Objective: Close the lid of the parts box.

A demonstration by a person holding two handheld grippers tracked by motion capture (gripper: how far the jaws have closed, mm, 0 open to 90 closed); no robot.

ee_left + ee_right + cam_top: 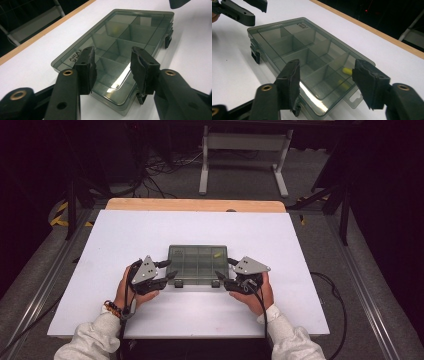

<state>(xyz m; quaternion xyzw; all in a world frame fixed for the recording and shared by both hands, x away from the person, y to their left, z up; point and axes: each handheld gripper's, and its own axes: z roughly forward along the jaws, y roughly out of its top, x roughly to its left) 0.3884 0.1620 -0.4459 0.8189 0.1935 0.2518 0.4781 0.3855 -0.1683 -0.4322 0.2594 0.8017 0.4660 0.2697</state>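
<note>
Smoky grey plastic marks the compartment box (198, 263) in the high view, lying flat with its lid shut near the middle of the white counter (125, 245), closer to your edge. Your left claw (170, 270) sits just beside the box's left end and your right claw (224, 268) just beside its right end, each held in a hand (131, 292) with pale sleeves behind, and both spread apart. From the left gripper view, your left claw (113, 66) stands wide, nothing between its pads, with the box (120, 37) stretching away beyond them and its dark front latches (168, 40) along one side. From the right gripper view, your right claw (327, 82) is likewise spread and empty, hovering over the near end of the box (294, 45); a small yellow piece (347, 71) lies inside a compartment by the right pad, and your left claw (252, 11) shows at the far end.
</note>
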